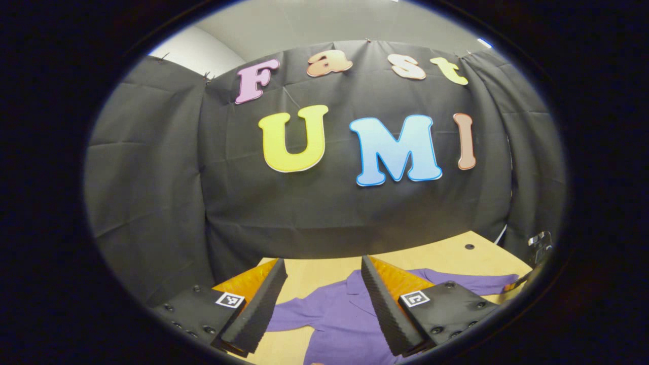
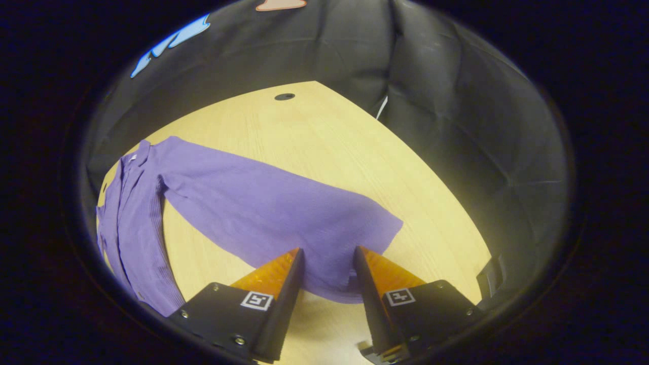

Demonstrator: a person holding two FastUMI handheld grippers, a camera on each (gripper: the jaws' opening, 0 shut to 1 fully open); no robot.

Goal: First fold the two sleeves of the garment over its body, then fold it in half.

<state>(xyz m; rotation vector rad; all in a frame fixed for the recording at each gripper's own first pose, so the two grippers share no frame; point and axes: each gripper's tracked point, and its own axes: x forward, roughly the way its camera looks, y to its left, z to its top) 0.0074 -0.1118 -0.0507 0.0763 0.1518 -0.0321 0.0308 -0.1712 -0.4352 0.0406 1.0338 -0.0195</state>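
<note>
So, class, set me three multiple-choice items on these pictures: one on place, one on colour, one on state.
1. Where does the shirt lie?
A on the wooden table
B on the floor
C on a hanger

2. What colour is the shirt?
A green
B purple
C white

3. How is the right hand-held gripper?
A shut on the collar
B open, fingers astride the sleeve end
C shut on nothing

Answers: 1 A, the table's wood shows all round it; 2 B, purple in both views; 3 B, a gap shows between its fingers, with sleeve cloth in it.
</note>
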